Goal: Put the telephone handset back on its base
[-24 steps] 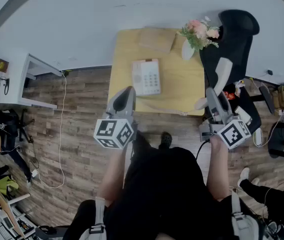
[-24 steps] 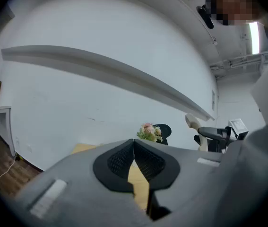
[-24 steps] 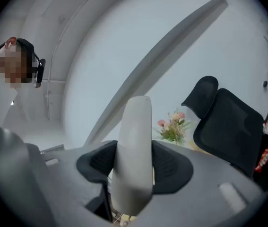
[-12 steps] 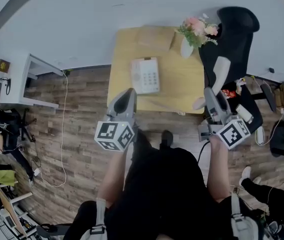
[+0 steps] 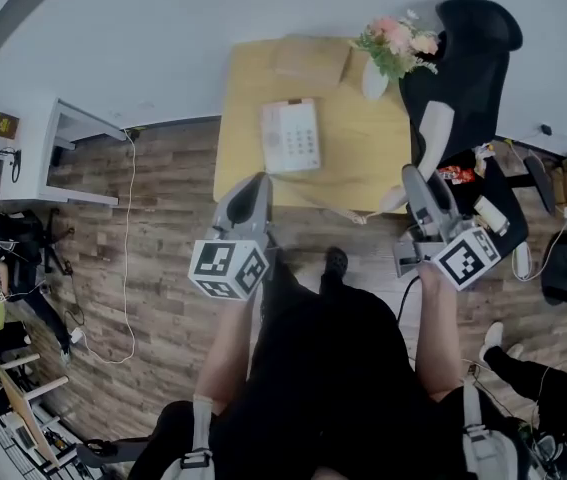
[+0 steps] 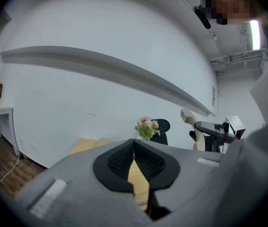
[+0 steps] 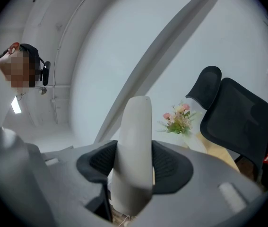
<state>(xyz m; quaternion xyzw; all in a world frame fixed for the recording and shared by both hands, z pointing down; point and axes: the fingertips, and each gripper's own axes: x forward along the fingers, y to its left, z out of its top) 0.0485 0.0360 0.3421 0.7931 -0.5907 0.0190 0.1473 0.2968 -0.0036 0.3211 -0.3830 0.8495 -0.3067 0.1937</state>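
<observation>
Handset (image 7: 134, 145) is clamped between my right gripper's (image 5: 418, 183) jaws, at the right edge of the pale wooden table (image 5: 363, 163), beside a black chair (image 5: 473, 58). Its base (image 5: 291, 136) lies on that table, against the white wall (image 5: 143, 38). My left gripper (image 5: 251, 190) is closed on nothing, above the plank floor (image 5: 163, 228).

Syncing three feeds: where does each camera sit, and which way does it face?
Head view: head-mounted, steeply down at table, telephone base; left tool, right tool, arms show.
Left gripper view: on left tool, toward wall, flowers; its shut jaws show.
Right gripper view: on right tool, toward office chair; jaws clamp handset.
All share the flowers.
</observation>
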